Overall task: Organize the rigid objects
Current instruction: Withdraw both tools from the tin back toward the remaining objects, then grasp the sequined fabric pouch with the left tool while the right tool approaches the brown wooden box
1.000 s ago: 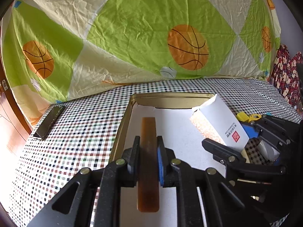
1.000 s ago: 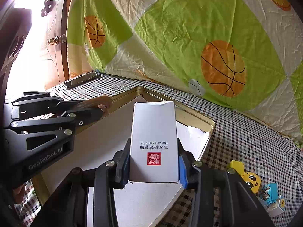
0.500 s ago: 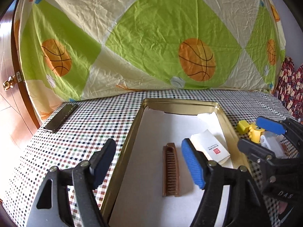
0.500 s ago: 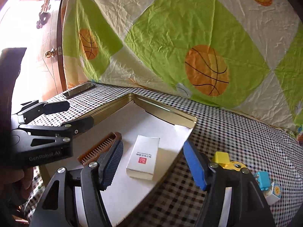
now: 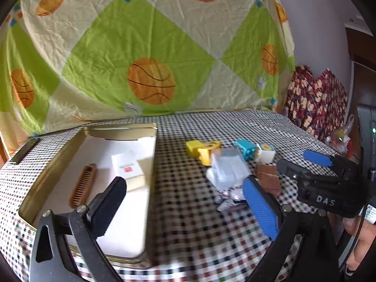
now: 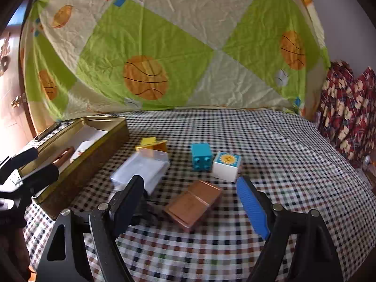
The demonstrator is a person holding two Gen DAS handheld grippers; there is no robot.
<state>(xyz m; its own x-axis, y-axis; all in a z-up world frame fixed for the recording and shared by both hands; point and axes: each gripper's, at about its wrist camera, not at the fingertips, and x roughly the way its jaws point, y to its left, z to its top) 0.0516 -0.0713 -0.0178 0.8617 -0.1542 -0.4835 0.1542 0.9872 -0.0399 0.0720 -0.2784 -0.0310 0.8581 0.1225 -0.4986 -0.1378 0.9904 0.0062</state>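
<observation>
Where blocks (image 6: 201, 156) scatter, clear case (image 6: 141, 168), copper box (image 6: 193, 203)

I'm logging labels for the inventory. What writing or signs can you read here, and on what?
"DAS": on the black body of the right claw.
Red stamp and print on the white box in the tin: too blurred to read.
Sun picture on the white block: no words.

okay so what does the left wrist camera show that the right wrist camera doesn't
Only the left wrist view shows the comb and white box in full inside the gold tin, plus the phone beyond it. Only the right wrist view shows the tin's outer side wall and the copper case unobstructed. Both show the yellow block, teal block, sun cube, clear box and both grippers open and empty.
</observation>
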